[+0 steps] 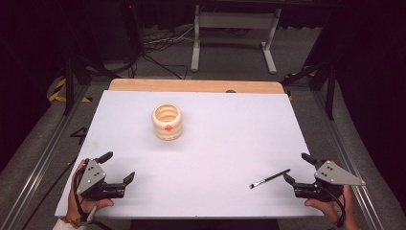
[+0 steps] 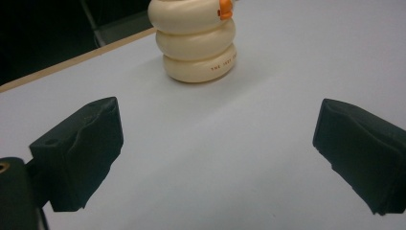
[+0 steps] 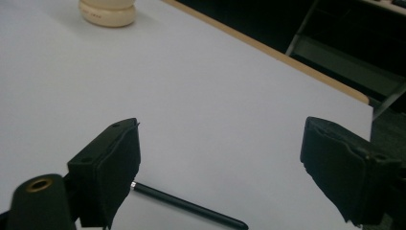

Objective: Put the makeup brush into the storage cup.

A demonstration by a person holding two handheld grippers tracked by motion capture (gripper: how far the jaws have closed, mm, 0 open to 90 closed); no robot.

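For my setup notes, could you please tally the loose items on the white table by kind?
Cream ringed holder: 1
Black brush: 1
Total: 2

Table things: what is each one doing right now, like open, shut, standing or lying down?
Left gripper: open, holding nothing.
Right gripper: open, holding nothing, close to the brush.
Cream ringed holder: standing upright, top open.
Black brush: lying flat on the white table.
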